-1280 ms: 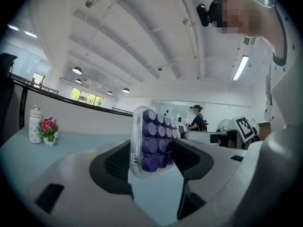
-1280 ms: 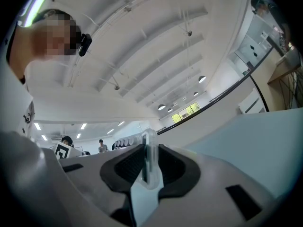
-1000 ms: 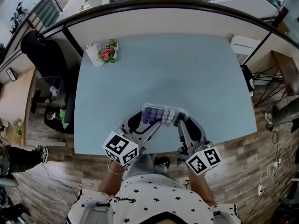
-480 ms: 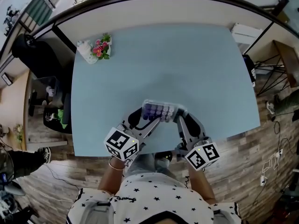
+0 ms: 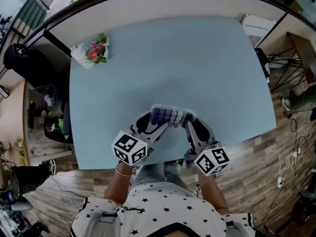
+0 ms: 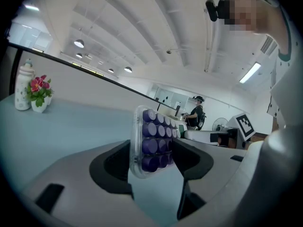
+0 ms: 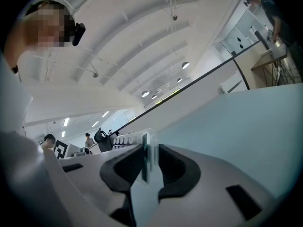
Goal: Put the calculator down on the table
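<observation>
Calculator (image 5: 168,116) is clamped by left tongs (image 5: 155,123) and right tongs (image 5: 191,123); pink flowers (image 6: 39,85) fill white pot (image 6: 40,108).

On my feed, the person wears a white shirt (image 5: 158,214) printed with small black stars. I also note a thin bracelet (image 5: 122,171) on the left wrist. The left gripper (image 5: 157,122) and right gripper (image 5: 186,124) have light grey bodies with black recessed pads on the inner jaw faces. Each carries a white cube faced with black square markers: the left cube (image 5: 129,148) and the right cube (image 5: 212,161).
</observation>
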{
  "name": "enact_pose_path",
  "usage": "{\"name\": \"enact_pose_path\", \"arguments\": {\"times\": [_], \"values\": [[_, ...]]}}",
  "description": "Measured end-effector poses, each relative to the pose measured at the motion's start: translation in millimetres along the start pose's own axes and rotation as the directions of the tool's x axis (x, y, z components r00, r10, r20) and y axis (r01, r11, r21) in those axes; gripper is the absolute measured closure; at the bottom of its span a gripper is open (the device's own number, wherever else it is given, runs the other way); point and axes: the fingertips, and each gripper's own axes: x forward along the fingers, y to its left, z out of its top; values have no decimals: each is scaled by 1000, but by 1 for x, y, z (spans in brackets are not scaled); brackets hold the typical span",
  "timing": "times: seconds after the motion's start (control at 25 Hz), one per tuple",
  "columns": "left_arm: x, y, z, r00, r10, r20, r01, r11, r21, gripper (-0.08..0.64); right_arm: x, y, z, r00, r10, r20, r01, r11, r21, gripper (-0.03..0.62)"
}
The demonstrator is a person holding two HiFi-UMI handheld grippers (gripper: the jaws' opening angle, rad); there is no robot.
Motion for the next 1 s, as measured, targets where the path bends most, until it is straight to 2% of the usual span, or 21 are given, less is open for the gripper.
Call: {"name": "enact_pose_path", "arguments": {"times": [0.24, 0.52, 1.0], "values": [[15, 14, -17, 999, -8, -48, 7, 1000, -28, 290, 11, -17, -17, 998, -39, -46, 40, 999, 16, 515], [28, 27, -39, 996, -20, -89, 12, 995, -95, 290, 20, -33, -34, 992, -72, -100, 74, 997, 17, 515], [43, 35, -69, 983, -17, -182, -10, 989, -145, 290, 24, -56, -61, 978, -118, -171, 129, 990, 55, 512]]}}
